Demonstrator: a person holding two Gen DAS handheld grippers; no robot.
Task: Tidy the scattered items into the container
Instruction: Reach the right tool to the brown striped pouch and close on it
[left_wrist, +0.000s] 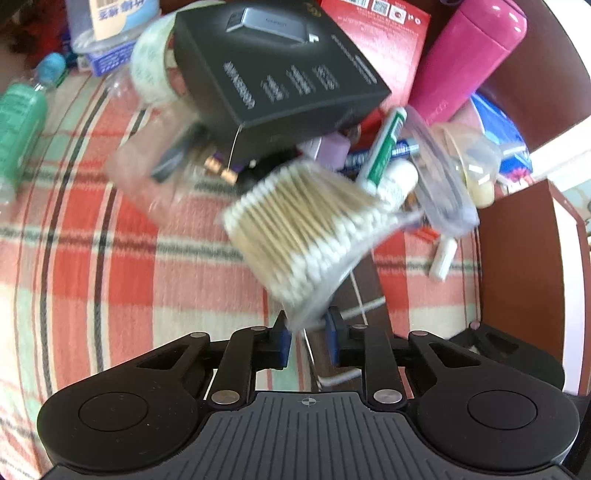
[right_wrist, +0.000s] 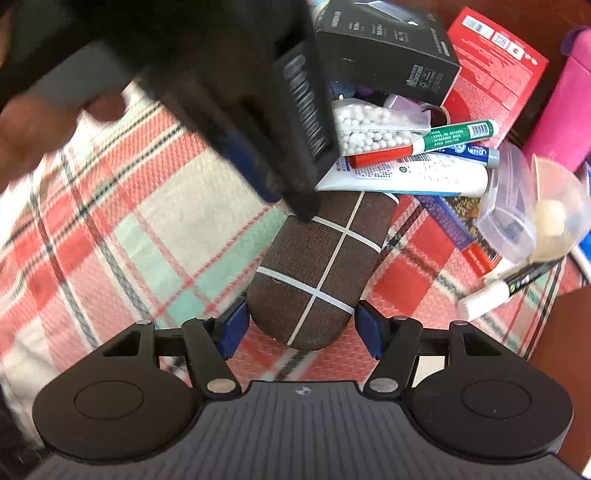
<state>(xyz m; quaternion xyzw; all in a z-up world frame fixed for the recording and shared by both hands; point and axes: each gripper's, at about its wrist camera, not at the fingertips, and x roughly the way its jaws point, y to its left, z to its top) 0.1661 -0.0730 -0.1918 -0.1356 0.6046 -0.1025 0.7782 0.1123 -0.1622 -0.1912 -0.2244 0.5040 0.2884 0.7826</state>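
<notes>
The swab pack (left_wrist: 306, 229) hangs by its bag edge, clamped in the left tongs (left_wrist: 306, 332), above the plaid table (left_wrist: 92, 258). The right tongs (right_wrist: 301, 325) stand apart around a sock (right_wrist: 314, 273). The container cannot be identified; box (left_wrist: 273, 70), tubes (right_wrist: 413, 173) and bottle (left_wrist: 469, 59) remain piled.

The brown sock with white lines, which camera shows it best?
Right wrist view: the brown sock lies sharp and nearly whole between the open right tongs. The left wrist view shows only a strip behind the cotton swabs.

A home: plaid tablecloth (right_wrist: 147, 206) strewn with toothpaste (right_wrist: 413, 177), cotton swabs (left_wrist: 306, 229) and a flask (left_wrist: 469, 55).
</notes>
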